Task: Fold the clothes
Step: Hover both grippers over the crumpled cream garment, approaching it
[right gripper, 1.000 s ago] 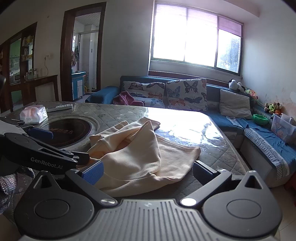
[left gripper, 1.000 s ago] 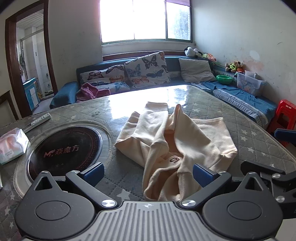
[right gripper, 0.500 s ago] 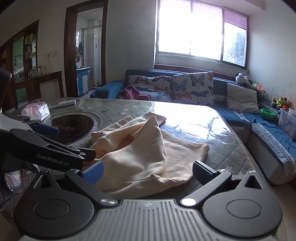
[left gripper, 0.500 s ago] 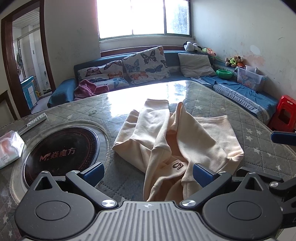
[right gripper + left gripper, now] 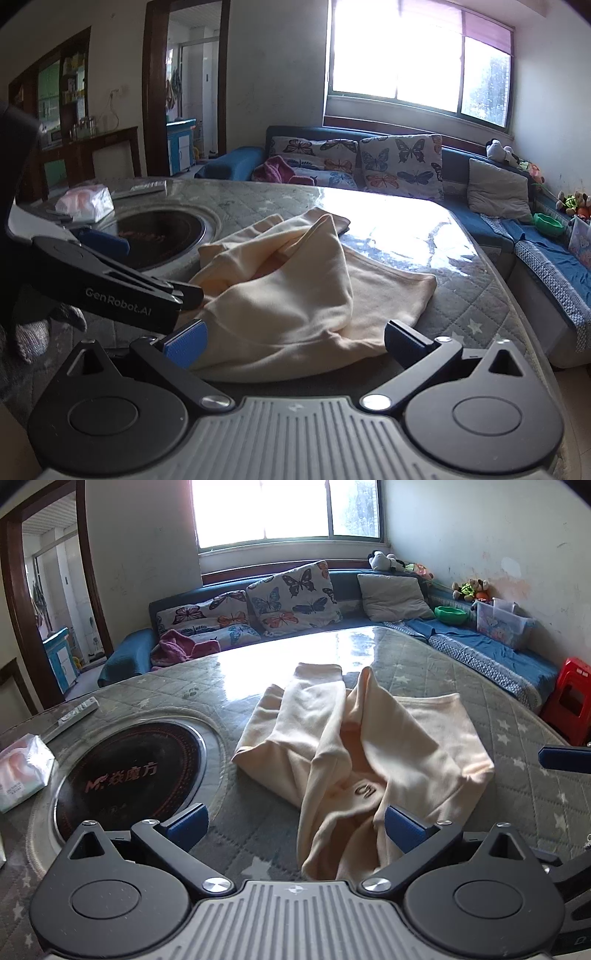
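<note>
A cream garment lies crumpled on the quilted table, with raised folds in its middle and a small logo facing me. My left gripper is open and empty, just short of the garment's near edge. My right gripper is open and empty at the garment's near hem. The left gripper's arm shows at the left of the right wrist view. A blue fingertip of the right gripper shows at the right edge of the left wrist view.
A round dark hotplate is set in the table left of the garment. A tissue pack and a remote lie beyond it. A sofa with butterfly cushions runs behind. A red stool stands at the right.
Both grippers have shifted slightly nearer the garment, with the views tilting a little. The garment has not moved and both grippers stay open.
</note>
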`<state>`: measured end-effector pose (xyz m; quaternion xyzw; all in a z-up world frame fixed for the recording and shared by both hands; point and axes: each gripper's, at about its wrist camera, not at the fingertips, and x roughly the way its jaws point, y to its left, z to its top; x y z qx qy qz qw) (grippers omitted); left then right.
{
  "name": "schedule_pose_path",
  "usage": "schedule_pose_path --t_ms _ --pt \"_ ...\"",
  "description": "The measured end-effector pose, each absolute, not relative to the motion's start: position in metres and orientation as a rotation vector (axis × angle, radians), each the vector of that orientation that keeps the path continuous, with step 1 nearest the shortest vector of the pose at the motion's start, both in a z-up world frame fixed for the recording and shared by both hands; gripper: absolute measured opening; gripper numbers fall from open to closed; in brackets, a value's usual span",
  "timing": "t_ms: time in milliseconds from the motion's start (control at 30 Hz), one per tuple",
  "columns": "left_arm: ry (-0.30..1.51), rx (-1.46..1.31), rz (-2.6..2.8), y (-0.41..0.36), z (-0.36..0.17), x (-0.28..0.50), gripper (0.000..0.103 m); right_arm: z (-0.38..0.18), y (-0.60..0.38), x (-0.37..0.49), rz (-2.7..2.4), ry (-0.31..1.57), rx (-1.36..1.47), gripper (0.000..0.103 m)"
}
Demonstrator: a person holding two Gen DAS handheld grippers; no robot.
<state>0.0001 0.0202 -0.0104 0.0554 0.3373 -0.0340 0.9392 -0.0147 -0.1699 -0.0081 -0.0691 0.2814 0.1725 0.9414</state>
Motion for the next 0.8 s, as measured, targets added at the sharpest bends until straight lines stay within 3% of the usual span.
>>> schedule_pose_path --t_ms 800 --pt "0.735 0.177 -0.091 0.033 -0.025 -0.036 0.103 -0.020 -0.164 -0.027 0.337 0.659 -0.171 0.103"
